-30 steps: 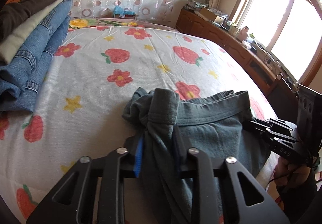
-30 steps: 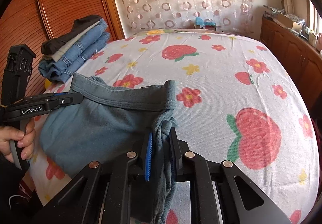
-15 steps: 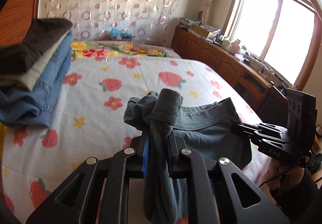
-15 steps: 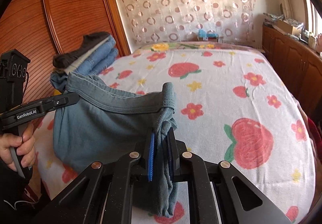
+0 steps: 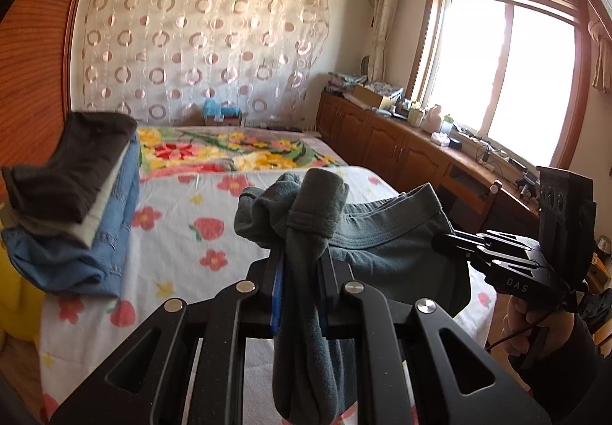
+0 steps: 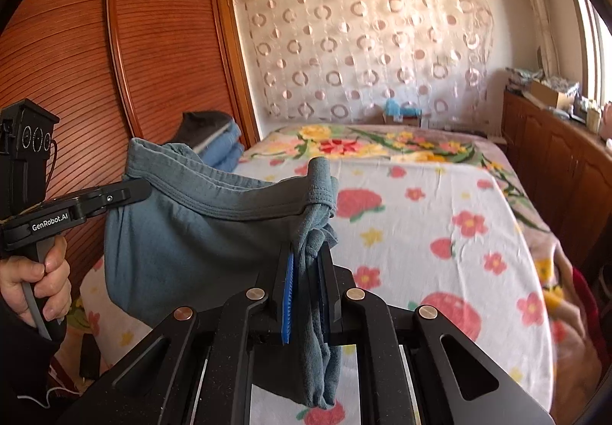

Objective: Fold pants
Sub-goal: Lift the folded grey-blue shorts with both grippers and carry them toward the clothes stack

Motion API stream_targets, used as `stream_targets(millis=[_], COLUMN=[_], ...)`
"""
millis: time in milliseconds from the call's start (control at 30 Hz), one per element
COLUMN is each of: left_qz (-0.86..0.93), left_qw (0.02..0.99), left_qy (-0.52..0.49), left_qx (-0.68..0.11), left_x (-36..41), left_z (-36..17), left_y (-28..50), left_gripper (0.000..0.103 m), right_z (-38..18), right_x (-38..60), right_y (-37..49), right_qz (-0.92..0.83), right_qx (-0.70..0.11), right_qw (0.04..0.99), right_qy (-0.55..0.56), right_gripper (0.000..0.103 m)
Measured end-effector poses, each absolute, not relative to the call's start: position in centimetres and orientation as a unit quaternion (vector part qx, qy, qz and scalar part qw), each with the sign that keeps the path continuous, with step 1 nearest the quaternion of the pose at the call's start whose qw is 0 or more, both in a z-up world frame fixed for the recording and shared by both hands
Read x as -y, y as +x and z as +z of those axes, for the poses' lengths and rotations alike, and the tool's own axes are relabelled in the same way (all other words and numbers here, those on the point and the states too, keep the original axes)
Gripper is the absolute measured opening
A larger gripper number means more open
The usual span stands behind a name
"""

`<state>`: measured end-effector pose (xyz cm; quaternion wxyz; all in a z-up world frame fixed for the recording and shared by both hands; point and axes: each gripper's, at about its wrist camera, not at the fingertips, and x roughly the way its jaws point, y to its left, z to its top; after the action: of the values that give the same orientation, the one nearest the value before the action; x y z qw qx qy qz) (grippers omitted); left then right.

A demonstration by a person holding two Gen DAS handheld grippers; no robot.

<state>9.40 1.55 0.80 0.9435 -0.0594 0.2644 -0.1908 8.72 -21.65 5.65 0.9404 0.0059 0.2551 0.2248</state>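
The grey-blue pants (image 5: 382, 245) hang in the air above the bed, their waistband stretched between my two grippers. My left gripper (image 5: 302, 260) is shut on one bunched end of the waistband, and cloth droops down between its fingers. The right gripper (image 5: 453, 239) clamps the other end at the right of the left wrist view. In the right wrist view the right gripper (image 6: 310, 257) is shut on a twisted fold of the pants (image 6: 191, 241). The left gripper (image 6: 139, 192) pinches the far end there. The legs hang below, out of sight.
The bed (image 6: 440, 211) has a strawberry and flower sheet. A stack of folded clothes (image 5: 76, 195) sits at its left edge beside the wooden wardrobe (image 6: 114, 62). Low wooden cabinets (image 5: 401, 150) run under the window on the right. A person's hands (image 6: 34, 279) hold the gripper handles.
Both grippers have risen with the pants, lifting the waistband off the sheet. Both views have tilted upward, so more of the wall and less of the bed shows.
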Motion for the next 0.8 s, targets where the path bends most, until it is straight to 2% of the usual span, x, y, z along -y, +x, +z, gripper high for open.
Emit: stream_targets(millis=[467, 800], left_qz=[-0.168, -0.153], left_qw=[0.959, 0.957], left_qy=[-0.047, -0.060], left_qx=[-0.225, -0.239], left_x=[-3.3, -5.4], left_z=[3.7, 1.7], left_y=[7.7, 9.5], left_gripper=[0.015, 0.015], right_z=[7.4, 6.8], right_x=[20.7, 19.1], right_y=[7.9, 10.6], right_qz=[0.258, 0.274], right_qx=[-0.210, -0.218], right_qw=[0.943, 0.936], right_qy=[-0.021, -0.038], right_gripper=[0.011, 0.011])
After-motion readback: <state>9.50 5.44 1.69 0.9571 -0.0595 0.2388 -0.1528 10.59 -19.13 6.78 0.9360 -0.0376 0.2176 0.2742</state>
